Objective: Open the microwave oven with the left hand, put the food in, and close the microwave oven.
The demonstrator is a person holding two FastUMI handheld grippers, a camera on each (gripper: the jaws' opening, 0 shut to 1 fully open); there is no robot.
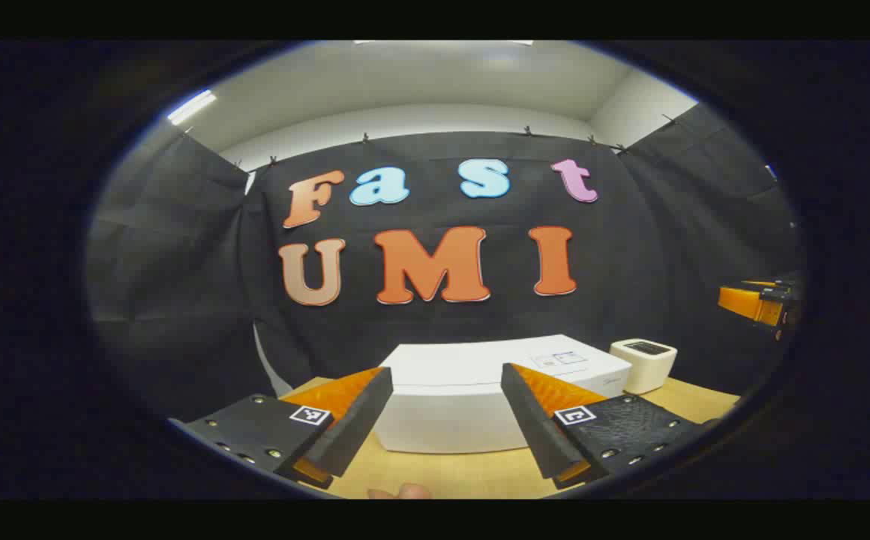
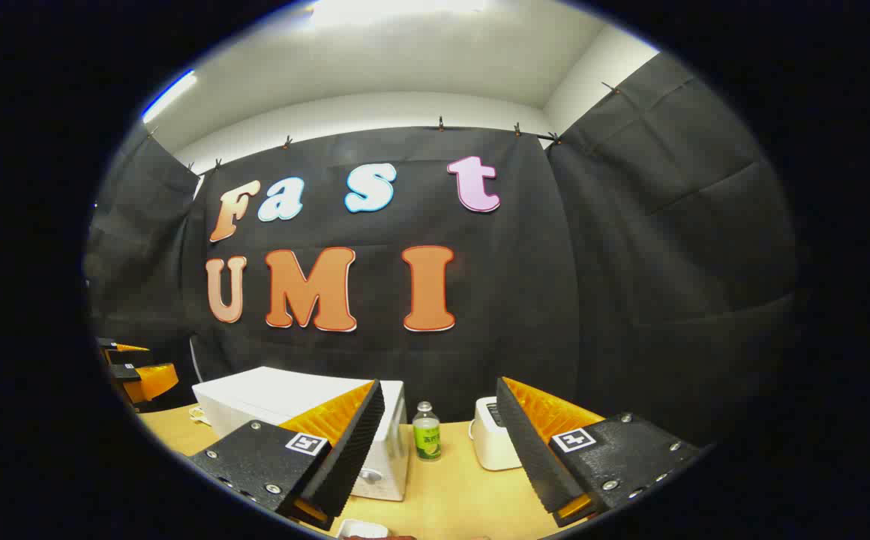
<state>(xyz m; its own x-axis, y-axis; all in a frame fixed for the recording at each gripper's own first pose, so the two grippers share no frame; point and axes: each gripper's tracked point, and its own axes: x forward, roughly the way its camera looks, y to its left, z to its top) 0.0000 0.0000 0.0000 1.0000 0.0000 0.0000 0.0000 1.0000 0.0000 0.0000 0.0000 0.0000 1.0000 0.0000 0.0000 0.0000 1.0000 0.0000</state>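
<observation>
Both hand-held grippers are released, jaws wide and empty: left hand-held gripper [image 1: 446,420], right hand-held gripper [image 2: 439,450]. The boxy white microwave oven [image 1: 480,397] sits closed on the light wooden desk [image 1: 450,472]. Approaching this high, the left fingers could miss the door.

Staged recording booth, not real kitchen. Black cloth [image 2: 630,262] clipped up as walls on three sides; white room wall and ceiling light strip [image 1: 191,106] seen above. Kitchen appliances set out on wooden bench [image 2: 457,502]: microwave oven [image 1: 495,397], toaster [image 1: 643,364], small bottle [image 2: 426,431].
</observation>
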